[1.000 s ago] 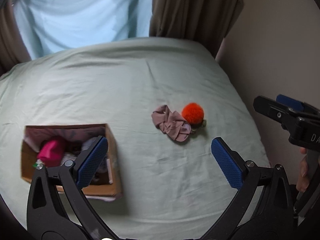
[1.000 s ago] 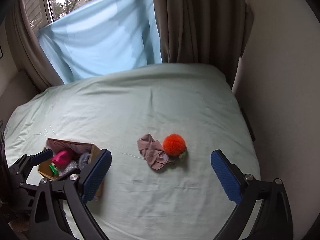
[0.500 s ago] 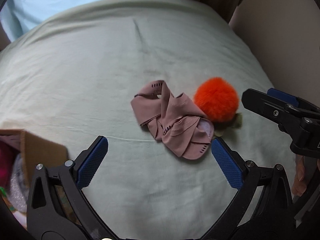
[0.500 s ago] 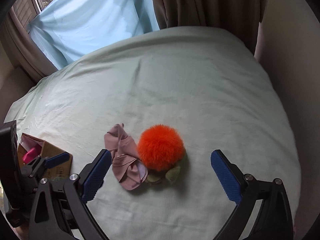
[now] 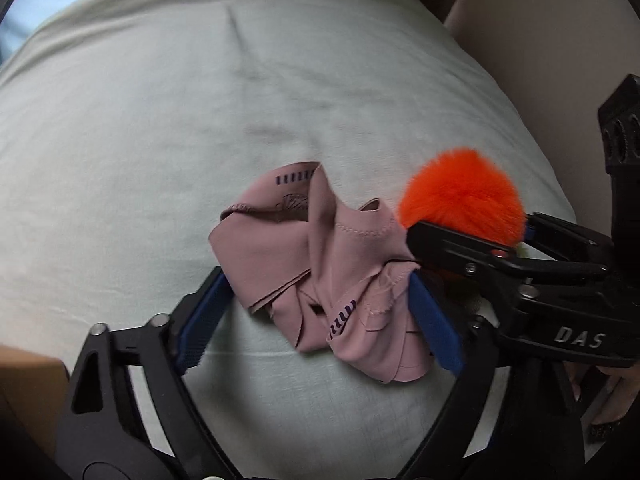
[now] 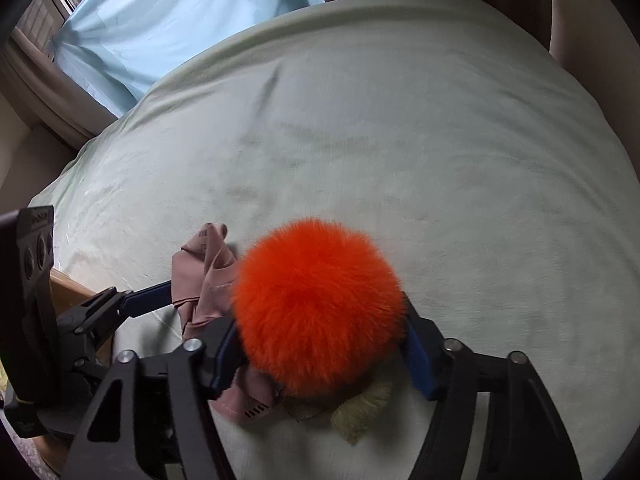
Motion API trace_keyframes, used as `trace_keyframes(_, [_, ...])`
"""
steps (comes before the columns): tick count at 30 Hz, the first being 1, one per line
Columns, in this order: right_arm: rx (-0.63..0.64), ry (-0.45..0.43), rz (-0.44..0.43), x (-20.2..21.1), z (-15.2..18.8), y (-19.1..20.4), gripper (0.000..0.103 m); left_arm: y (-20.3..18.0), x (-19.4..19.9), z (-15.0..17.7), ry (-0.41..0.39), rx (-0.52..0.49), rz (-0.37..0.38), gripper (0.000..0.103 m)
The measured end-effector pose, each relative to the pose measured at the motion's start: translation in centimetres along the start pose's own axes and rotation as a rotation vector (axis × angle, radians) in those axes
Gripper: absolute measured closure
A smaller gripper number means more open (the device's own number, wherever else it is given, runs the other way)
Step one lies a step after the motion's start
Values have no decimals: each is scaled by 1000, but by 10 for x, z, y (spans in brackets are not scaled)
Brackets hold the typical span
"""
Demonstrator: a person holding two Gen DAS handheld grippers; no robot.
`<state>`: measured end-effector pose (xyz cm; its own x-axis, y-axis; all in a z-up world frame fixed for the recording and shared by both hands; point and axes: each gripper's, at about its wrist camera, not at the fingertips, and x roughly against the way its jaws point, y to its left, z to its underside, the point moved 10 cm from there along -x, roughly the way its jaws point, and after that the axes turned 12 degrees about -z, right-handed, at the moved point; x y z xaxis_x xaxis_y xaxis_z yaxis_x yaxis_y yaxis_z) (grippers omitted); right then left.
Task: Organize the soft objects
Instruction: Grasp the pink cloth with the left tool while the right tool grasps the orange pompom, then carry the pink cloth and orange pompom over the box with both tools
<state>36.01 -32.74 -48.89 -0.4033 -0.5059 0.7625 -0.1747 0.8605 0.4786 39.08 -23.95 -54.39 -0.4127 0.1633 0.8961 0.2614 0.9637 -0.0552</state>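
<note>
A crumpled pink cloth [image 5: 312, 264] lies on the pale green bed sheet [image 5: 200, 120]. My left gripper [image 5: 320, 316] straddles it, jaws closing, with the blue pads [image 5: 204, 316] at the cloth's edges and not squeezing it. Right beside the cloth sits a fluffy orange ball [image 6: 316, 308] with a beige-green tuft [image 6: 360, 408] under it. My right gripper [image 6: 320, 354] is down around the ball, jaws closing, and its pads [image 6: 416, 352] push into the fur on both sides. The two grippers are nearly touching; the right gripper [image 5: 500, 256] crosses in front of the orange ball [image 5: 460, 196].
A cardboard box [image 6: 68, 288] sits at the left, mostly hidden behind the left gripper [image 6: 148, 300]. A light blue curtain [image 6: 180, 20] and brown drapes hang past the far end of the bed. A beige wall runs along the bed's right side.
Both grippers have come down onto the bed, the left over the pink cloth and the right over the orange ball. Both pairs of jaws have narrowed. The box has slid out to the left edge.
</note>
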Motion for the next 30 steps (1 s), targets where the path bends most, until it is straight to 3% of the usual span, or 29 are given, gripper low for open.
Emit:
trace_keyframes(5, [-12, -22, 2, 0, -1, 0, 61, -12, 2, -6, -19, -38, 28, 58])
trace_keyframes(8, [-12, -30, 4, 1, -1, 1, 67, -20, 5, -8, -25, -44, 48, 68])
trace_keyframes(23, [14, -86, 13, 35, -15, 17, 68, -8, 38, -16, -50, 23, 48, 73])
trace_keyframes(30, [47, -128, 14, 73, -26, 41, 68, -10, 90, -28, -109, 13, 31, 73])
